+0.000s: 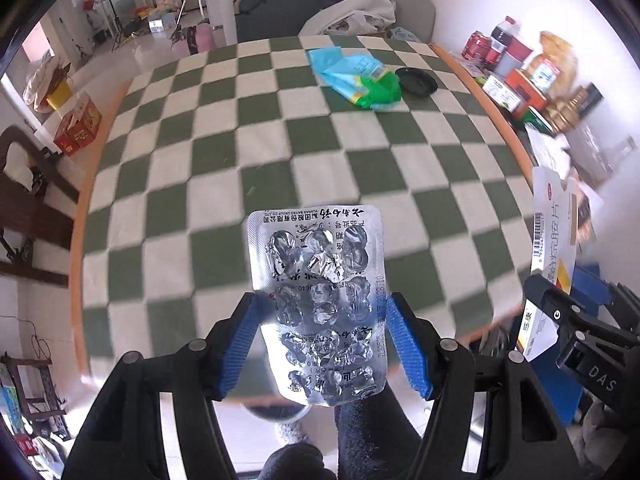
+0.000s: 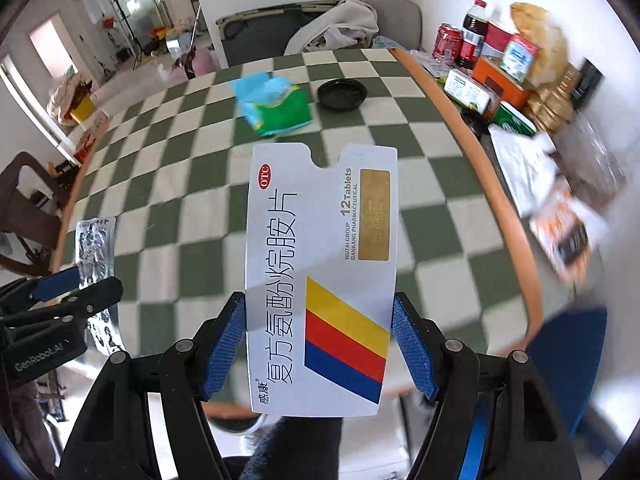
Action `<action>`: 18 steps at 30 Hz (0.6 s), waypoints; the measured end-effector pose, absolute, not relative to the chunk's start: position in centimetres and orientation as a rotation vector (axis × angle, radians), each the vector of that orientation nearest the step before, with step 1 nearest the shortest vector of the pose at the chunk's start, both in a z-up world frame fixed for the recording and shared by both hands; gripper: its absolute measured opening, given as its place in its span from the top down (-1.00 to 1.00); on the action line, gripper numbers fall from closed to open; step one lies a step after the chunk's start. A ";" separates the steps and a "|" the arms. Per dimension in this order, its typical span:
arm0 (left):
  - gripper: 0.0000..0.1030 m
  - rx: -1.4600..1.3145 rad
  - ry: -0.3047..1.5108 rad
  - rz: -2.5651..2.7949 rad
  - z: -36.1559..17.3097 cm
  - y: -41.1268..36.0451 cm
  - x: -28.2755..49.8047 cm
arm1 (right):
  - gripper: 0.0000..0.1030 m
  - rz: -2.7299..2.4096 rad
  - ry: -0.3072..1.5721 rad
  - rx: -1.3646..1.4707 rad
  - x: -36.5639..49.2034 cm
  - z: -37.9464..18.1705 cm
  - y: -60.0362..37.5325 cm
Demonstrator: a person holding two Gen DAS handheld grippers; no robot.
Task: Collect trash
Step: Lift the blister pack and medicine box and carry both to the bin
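We hold both grippers level, near table edge: left gripper [image 1: 324, 320] clamps blister pack [image 1: 318, 304], right gripper [image 2: 320, 320] clamps med box [image 2: 320, 280].

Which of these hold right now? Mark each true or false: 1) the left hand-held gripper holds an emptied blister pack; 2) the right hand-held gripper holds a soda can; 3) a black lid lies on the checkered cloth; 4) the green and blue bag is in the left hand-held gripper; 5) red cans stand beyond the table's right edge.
1) True: the left hand-held gripper is shut on the blister pack, its foil burst.
2) False: the right hand-held gripper is shut on a flattened medicine box.
3) True: the black lid lies on the checkered cloth.
4) False: the green and blue bag lies on the cloth, beside the lid.
5) True: red cans stand there among bottles.
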State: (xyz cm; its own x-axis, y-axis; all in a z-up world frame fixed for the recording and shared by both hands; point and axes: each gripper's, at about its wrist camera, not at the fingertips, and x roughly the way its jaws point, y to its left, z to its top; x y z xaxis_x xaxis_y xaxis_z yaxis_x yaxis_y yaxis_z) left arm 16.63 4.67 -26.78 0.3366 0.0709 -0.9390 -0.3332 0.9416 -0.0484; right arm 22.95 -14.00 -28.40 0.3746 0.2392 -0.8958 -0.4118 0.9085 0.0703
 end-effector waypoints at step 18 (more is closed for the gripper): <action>-0.20 -0.463 1.375 0.332 -37.4 6.7 -3.4 | -0.42 0.544 1.342 -0.195 -0.5 -37.5 -12.7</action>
State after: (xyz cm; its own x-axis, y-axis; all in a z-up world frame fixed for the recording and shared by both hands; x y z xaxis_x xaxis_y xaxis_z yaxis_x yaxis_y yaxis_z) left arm -3.38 6.69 -37.40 0.1713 -0.0417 -0.9843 -0.4861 0.8654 -0.1213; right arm -0.46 -12.71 -37.48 0.1253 0.2611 -0.9571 -0.4790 0.8608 0.1721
